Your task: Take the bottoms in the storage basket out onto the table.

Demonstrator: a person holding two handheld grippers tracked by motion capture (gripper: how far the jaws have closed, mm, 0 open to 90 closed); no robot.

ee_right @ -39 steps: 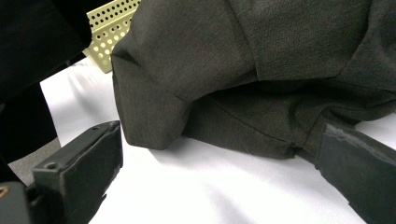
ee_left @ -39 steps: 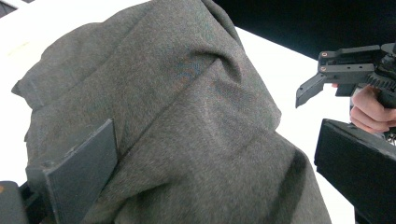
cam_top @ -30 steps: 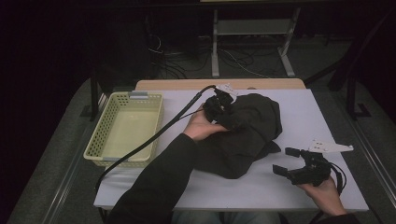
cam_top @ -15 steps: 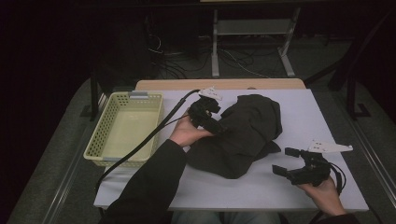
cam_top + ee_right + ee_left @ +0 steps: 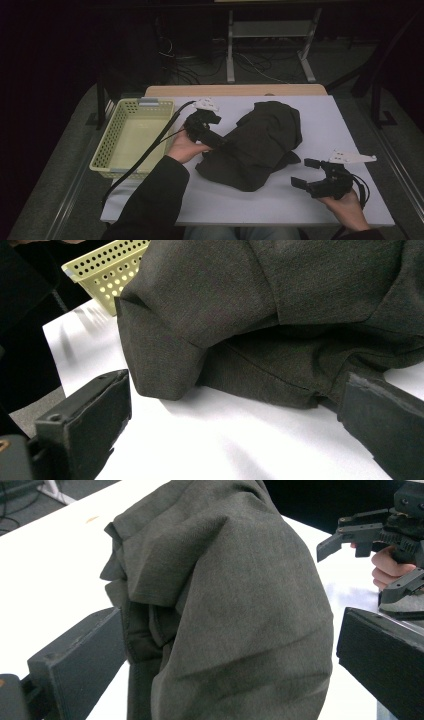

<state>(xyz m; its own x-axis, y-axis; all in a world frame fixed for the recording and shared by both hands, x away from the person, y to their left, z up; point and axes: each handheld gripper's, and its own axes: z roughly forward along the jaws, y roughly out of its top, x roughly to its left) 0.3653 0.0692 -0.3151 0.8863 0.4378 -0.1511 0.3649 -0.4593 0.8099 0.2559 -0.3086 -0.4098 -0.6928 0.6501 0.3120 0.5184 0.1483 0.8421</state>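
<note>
A dark grey cloth (image 5: 260, 140) lies crumpled in a heap on the middle of the white table (image 5: 250, 205). My left gripper (image 5: 216, 140) is at the heap's left edge, open. In the left gripper view the cloth (image 5: 225, 580) bulges between the two wide-apart jaws of the left gripper (image 5: 230, 630). My right gripper (image 5: 305, 172) is low over the table at the front right, open, a short way from the cloth's near corner. In the right gripper view its jaws stand apart over bare table, with the cloth (image 5: 250, 300) just ahead of the right gripper (image 5: 235, 400).
A pale yellow perforated basket (image 5: 107, 150) stands at the table's left edge, and its corner (image 5: 105, 265) sits behind the cloth. A black cable runs from the left gripper past the basket. A metal frame and cables lie on the floor beyond the table.
My left gripper has moved left and toward me, from on top of the heap to its left edge. The right gripper has stayed in place.
</note>
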